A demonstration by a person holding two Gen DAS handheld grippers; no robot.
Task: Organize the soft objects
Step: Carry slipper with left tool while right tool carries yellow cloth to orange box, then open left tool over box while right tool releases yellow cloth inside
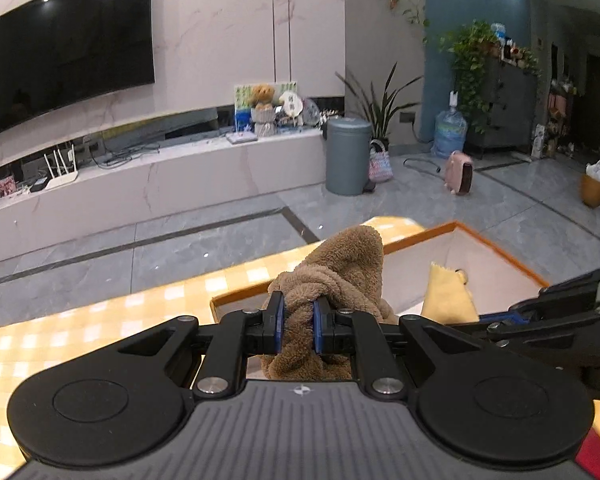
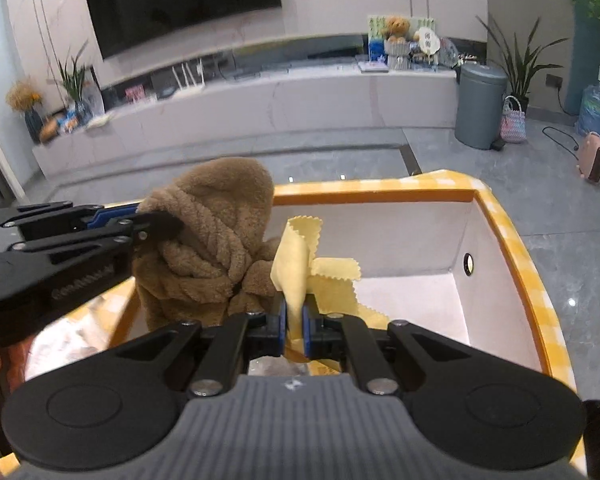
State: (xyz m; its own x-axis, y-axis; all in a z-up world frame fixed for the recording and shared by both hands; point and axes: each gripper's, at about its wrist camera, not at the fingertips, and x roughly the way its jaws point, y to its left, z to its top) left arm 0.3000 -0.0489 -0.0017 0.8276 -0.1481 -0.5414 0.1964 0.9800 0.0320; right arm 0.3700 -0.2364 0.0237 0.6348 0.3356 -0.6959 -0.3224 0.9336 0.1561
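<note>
My left gripper [image 1: 299,312] is shut on a fluffy brown towel [image 1: 340,264], bunched and held up over the left edge of a white box with an orange rim [image 1: 500,246]. My right gripper [image 2: 294,312] is shut on a thin yellow cloth [image 2: 300,256] with zigzag edges, held inside the box [image 2: 484,200]. In the right wrist view the left gripper [image 2: 156,226] comes in from the left, holding the brown towel [image 2: 220,220] right beside the yellow cloth. In the left wrist view the yellow cloth [image 1: 448,296] shows to the right of the towel, with the right gripper [image 1: 500,322] behind it.
The box sits on a table with a yellow-and-white checked cover [image 1: 100,328]. Beyond is grey tiled floor [image 1: 180,248], a long white TV bench [image 1: 160,184], a grey bin [image 1: 348,156] and a pink heater [image 1: 460,172].
</note>
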